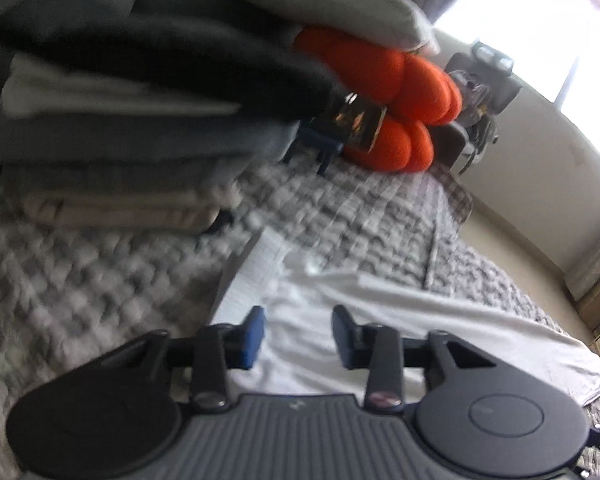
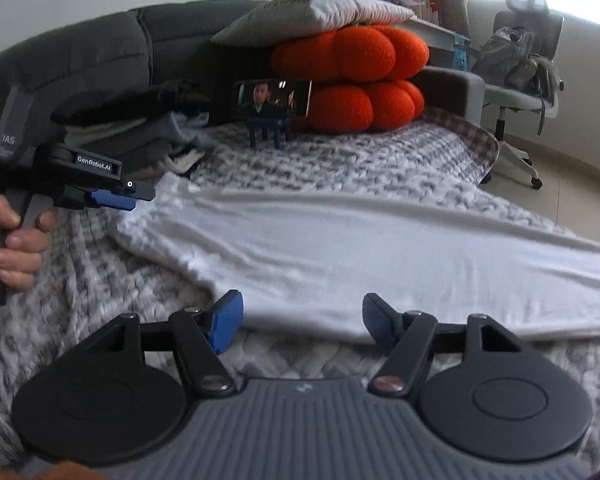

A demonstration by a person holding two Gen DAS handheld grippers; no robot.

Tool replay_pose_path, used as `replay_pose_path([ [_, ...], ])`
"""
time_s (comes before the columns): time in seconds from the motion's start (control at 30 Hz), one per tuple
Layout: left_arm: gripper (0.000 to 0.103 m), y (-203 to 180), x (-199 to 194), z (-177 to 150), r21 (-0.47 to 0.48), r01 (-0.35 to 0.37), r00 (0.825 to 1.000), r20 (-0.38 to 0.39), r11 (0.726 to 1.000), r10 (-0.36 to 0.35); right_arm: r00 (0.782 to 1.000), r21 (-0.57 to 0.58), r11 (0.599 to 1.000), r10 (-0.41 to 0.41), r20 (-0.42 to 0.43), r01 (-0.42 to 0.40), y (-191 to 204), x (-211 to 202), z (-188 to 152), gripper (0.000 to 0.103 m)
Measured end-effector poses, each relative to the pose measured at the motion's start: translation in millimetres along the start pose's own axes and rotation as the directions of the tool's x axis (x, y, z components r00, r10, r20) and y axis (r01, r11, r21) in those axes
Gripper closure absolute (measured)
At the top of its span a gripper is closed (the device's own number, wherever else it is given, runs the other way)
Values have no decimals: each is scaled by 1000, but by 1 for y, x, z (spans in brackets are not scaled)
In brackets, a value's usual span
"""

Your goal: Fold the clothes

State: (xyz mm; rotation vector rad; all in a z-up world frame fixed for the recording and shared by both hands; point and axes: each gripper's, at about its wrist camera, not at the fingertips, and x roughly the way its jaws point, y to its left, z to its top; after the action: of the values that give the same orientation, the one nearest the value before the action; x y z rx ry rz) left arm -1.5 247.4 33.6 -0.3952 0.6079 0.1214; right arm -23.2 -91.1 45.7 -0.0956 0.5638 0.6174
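Note:
A long white garment (image 2: 340, 256) lies flat across the grey-and-white patterned bedspread (image 2: 340, 160); it also shows in the left wrist view (image 1: 380, 328). My left gripper (image 1: 298, 336) is open and empty, hovering over the garment's left end; it also shows at the left of the right wrist view (image 2: 124, 198). My right gripper (image 2: 300, 324) is open and empty, its blue fingertips (image 2: 228, 320) at the garment's near edge. A pile of folded clothes (image 1: 120, 120) sits on the bed to the left.
A phone (image 2: 274, 98) on a blue stand plays a video at the back. Behind it are orange pumpkin cushions (image 2: 356, 80) under a grey pillow (image 2: 312, 12), and a dark headboard (image 2: 100, 48). An office chair (image 2: 516, 64) stands off the bed at right.

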Motion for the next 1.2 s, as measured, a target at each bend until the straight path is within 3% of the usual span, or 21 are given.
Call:
replay_pose_path([
  [0.17,74,-13,20,13,-22,54,999,6,998,-54,1000,33,999,-10,2,10,-11,3,12,33],
  [0.33,74,4,33,21,-71,-25,1000,10,997,26,1000,30,999,-21,5,21,-14,8,25,33],
  [0.53,74,29,43,13,-118,-104,994,-55,988,98,1000,27,1000,3,-3,-2,-6,29,38,33],
  [0.67,74,27,42,3,-72,-155,987,-59,985,151,999,-23,999,31,-32,-31,14,54,47,33],
  [0.93,73,40,30,-2,-132,-128,991,-43,983,123,998,-84,995,48,-52,-52,34,89,69,33],
  [1.07,71,44,31,-6,-153,-125,992,-40,980,120,987,-98,985,134,-90,-142,46,114,83,34],
  [1.2,71,36,30,-11,-102,-154,988,-15,983,153,955,-91,963,233,-182,-252,61,154,97,44],
])
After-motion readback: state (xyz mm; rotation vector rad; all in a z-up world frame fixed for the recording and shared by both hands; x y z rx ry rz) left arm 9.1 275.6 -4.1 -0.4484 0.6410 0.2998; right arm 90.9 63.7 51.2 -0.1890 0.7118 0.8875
